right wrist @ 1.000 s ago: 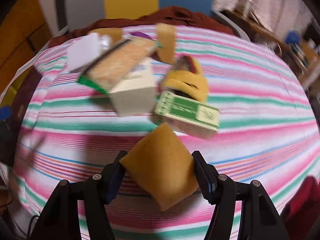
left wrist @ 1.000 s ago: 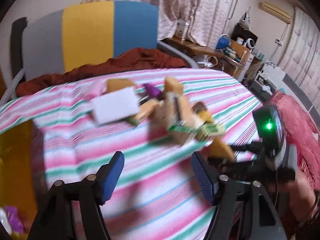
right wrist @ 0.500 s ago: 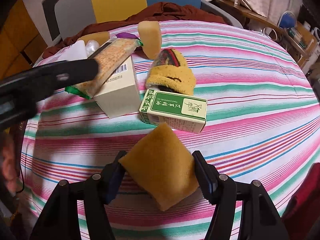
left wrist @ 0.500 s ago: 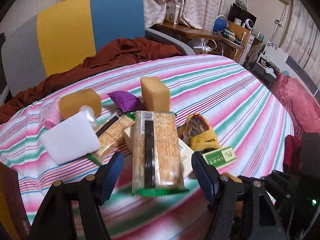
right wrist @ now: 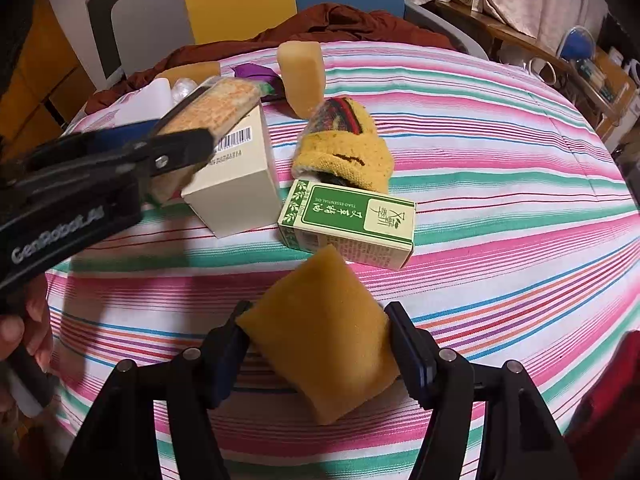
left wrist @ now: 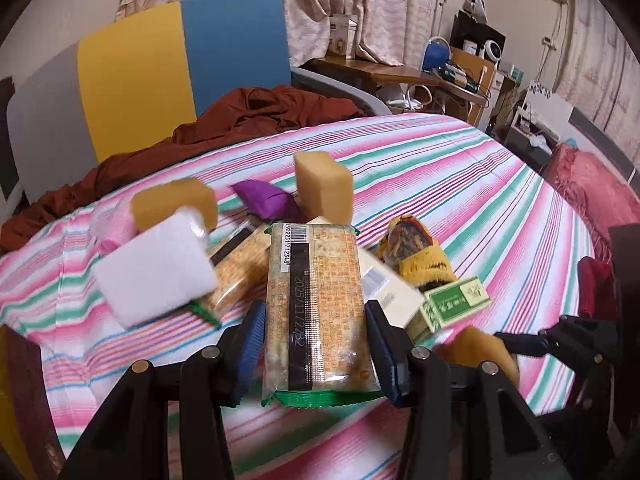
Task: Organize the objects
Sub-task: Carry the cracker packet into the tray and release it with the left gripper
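Observation:
My left gripper [left wrist: 316, 336] is shut on a long cracker packet [left wrist: 316, 304] with a barcode and green ends, held above the striped bed cover; it also shows in the right wrist view [right wrist: 212, 108]. My right gripper [right wrist: 320, 344] is shut on a yellow sponge [right wrist: 320, 336], low over the cover. On the cover lie a green tea-oil box [right wrist: 348, 220], a cream carton [right wrist: 236, 184], a yellow knitted slipper [right wrist: 344, 148], an upright tan sponge [left wrist: 324, 188], a white pad [left wrist: 156, 268] and a purple pouch [left wrist: 264, 200].
A second cracker packet [left wrist: 236, 272] lies under the white pad. A brown blanket [left wrist: 240, 120] and a blue-yellow headboard [left wrist: 180, 64] stand behind the bed. A cluttered desk [left wrist: 440, 76] is at the far right. The left gripper's arm [right wrist: 80, 200] crosses the right view.
My left gripper has closed on the cracker packet, which before lay between its open fingers. My right gripper has kept hold of the yellow sponge and barely moved.

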The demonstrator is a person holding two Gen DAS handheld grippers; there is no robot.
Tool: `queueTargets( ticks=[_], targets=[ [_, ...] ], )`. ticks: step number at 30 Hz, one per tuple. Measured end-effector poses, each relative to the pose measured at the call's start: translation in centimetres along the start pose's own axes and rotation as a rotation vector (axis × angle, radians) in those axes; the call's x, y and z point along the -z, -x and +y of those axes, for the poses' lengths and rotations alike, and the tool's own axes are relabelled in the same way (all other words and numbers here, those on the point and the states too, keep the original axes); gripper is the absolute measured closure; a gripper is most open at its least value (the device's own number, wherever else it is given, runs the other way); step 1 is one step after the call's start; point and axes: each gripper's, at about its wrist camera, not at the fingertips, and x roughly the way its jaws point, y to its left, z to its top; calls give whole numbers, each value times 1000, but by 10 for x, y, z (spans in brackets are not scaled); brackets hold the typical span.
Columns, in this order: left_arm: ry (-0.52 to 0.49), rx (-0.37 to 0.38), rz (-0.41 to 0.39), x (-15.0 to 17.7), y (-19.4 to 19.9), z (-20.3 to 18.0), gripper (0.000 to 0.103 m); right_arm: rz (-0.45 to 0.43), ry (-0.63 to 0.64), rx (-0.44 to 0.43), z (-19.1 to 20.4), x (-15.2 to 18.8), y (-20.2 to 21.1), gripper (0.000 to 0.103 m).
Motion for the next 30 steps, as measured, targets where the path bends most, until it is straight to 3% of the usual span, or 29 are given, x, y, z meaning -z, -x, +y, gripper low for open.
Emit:
queueTargets(
  ticks=[9, 15, 20, 30],
  targets=[
    [49, 20, -29, 34, 34, 27, 54, -13, 23, 2, 2, 2, 4, 37],
    [71, 13, -73, 49, 66, 48, 54, -32, 19, -97, 5, -2, 4, 39],
    [105, -37, -112, 63, 96, 79, 54, -42, 49, -140, 13, -2, 3, 39],
    [385, -100, -94, 111, 134, 187, 54, -133, 119, -149, 32, 2, 20, 39]
  ],
)
